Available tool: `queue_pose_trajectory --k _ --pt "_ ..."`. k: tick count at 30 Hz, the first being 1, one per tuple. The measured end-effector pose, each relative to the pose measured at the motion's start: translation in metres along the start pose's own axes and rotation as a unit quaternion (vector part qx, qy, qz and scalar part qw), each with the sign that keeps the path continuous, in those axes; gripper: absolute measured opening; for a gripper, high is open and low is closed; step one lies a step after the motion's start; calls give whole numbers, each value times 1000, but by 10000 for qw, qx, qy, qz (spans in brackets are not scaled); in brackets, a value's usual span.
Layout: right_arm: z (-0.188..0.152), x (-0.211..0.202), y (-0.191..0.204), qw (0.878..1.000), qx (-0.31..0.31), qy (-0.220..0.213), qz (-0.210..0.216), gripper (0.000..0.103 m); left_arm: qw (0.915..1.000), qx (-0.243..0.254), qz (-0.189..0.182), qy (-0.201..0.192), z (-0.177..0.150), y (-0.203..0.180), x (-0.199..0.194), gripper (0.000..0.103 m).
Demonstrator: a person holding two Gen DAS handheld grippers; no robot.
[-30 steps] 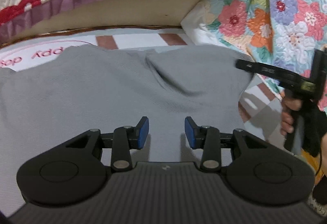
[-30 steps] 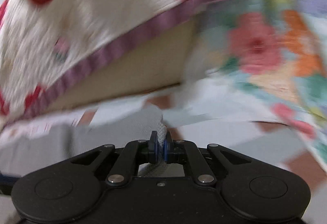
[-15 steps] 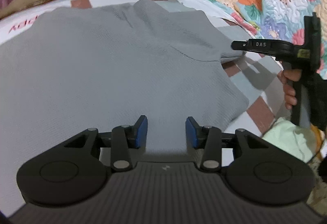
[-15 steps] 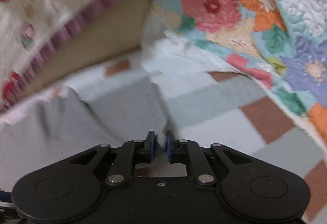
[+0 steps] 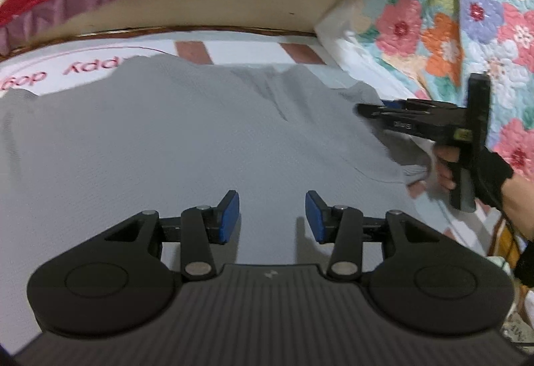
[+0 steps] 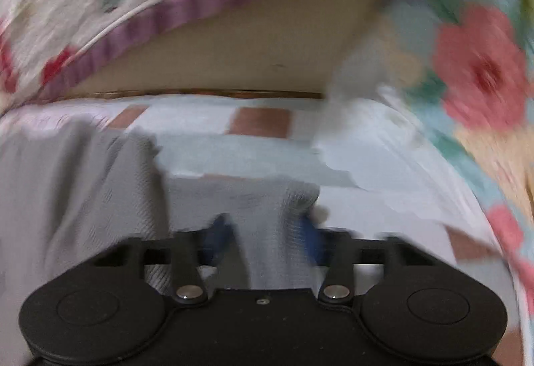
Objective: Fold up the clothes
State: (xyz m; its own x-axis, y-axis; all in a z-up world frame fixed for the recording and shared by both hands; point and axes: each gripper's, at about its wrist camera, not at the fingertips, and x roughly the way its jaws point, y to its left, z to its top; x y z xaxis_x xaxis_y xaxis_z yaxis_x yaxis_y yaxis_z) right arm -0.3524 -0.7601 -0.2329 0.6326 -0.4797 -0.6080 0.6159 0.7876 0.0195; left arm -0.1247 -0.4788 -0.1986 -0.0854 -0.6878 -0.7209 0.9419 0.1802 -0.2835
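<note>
Left tool (image 5: 272,216): half open, holding nothing, above the grey garment (image 5: 167,149). Right tool (image 6: 265,231): blurred, jaws apart, garment fold between them. Pink lettering (image 5: 96,67) on the bed sheet (image 5: 243,49), upside down, reads "happy".

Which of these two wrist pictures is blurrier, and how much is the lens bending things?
Right wrist view: heavy motion smear; the floral quilt and the right tool are streaked. Left wrist view: mostly sharp on the grey garment and the left tool, softer toward the right side. Both views: the fisheye bows the wooden bed edge; the light is soft and even, with only faint shadows.
</note>
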Motion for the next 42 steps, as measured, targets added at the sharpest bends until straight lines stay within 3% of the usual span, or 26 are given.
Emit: queue_pose_trajectory --k 2,5,12,17,22,25,29,32,35,39,42 --pt "5 -14 -7 9993 101 -283 -208 4 9999 30 135 -9 -1 5 -2 43" --pt "3 -41 -32 9929 785 -743 -488 4 9998 -12 217 0 -4 12 -1 43" --pt "-19 -27 -46 9888 1413 -296 -389 5 9993 59 316 182 -19 9 10 45" --pt "-12 -24 -51 9809 1919 -247 -207 6 9994 72 -161 282 -30 2 -2 46" --pt "21 -37 -44 9678 2477 -292 348 7 9972 484 -176 540 -50 -14 -9 47" --pt "44 -49 -29 9635 2579 -274 667 7 9971 368 -191 634 -57 -13 -17 47" --pt "63 -65 9 9618 2491 -469 1032 9 9980 104 -261 574 -58 -4 -25 47" --pt "75 -75 52 9656 2220 -595 1213 9 9997 -145 -57 164 -51 9 -36 47" --pt "78 -80 104 9786 1632 -670 1063 11 9965 -760 45 -349 -36 35 -53 48" --pt "54 -56 176 9930 653 -357 918 14 9888 -1336 239 -613 -23 66 -61 50" --pt "27 -26 203 9916 176 131 1274 14 9841 -1630 347 -617 -19 81 -59 50"
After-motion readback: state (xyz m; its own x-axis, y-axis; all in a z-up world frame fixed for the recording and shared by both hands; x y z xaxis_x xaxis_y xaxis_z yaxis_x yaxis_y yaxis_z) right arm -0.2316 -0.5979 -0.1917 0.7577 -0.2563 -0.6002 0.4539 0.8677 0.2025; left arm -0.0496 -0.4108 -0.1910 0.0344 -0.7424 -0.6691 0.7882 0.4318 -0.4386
